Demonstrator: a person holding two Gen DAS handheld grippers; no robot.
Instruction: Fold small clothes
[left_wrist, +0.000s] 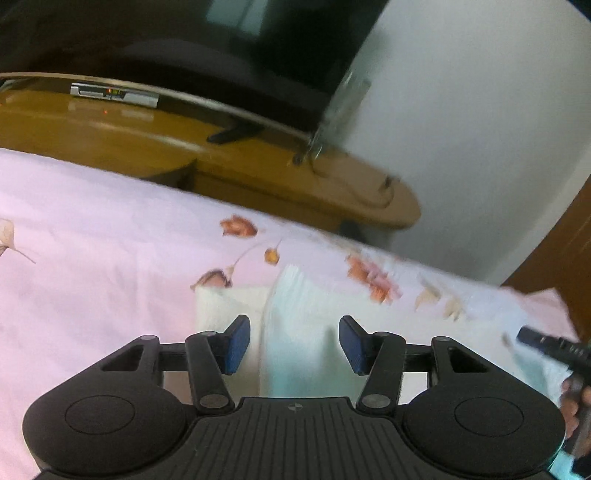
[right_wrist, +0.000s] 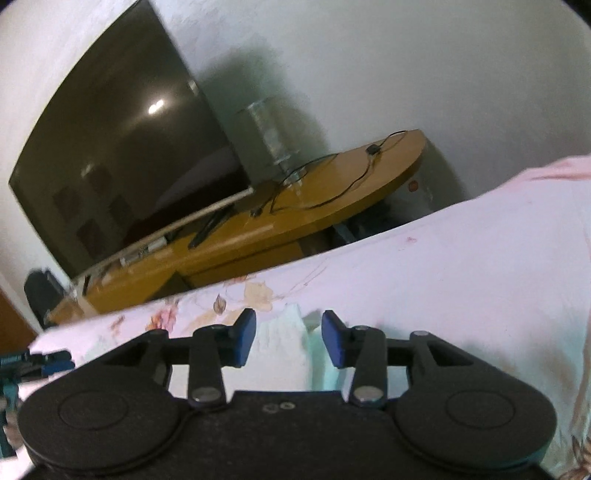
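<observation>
Bedsheet (left_wrist: 92, 221) left of the folded cloth (left_wrist: 295, 332) lies bare, room to pass. Ahead, wooden stand (right_wrist: 332, 192) with television (right_wrist: 122, 147) blocks me.

The small garment (left_wrist: 295, 325) lies on the bed (left_wrist: 92, 229) at lower centre; behind it, the counter (left_wrist: 110, 136) carries a television (right_wrist: 110, 147).
</observation>
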